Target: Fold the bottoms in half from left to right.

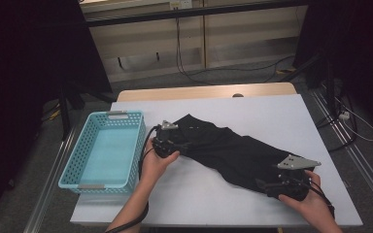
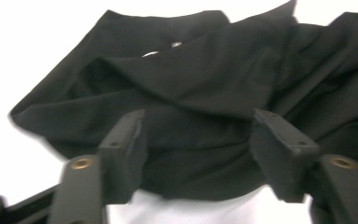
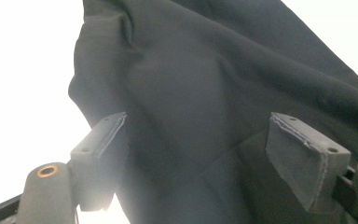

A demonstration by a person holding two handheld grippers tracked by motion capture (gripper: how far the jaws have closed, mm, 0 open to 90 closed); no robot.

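I find the black fabric garment (image 1: 233, 150) lying crumpled and loosely folded across the white tabletop (image 1: 252, 109), running slantwise from near the middle of the table toward the near right corner. My left gripper (image 1: 167, 141) sits at the garment's left end, just beside the light blue perforated plastic basket (image 1: 73, 167), which stands at the table's left edge with nothing in it. In the left gripper view my two black jaws stand spread, with a bunched fold of the garment (image 2: 205, 93) lying between and just beyond them; the pads (image 2: 128, 140) do not press on the cloth, and a strip of bare white table shows under the near hem. My right gripper (image 1: 289, 182) is at the garment's right end, near the table's front right corner, with my right hand (image 1: 311, 201) behind it. In the right gripper view those jaws also stand apart, the dark cloth (image 3: 205, 107) spread beneath and between them; the pads (image 3: 105, 144) sit clear of the fabric on either side, pinching nothing. My left hand (image 1: 155, 165) holds its gripper low over the table. Two small pale fasteners (image 2: 163, 50) show on the upper fold of the garment; I cannot tell what kind they are.
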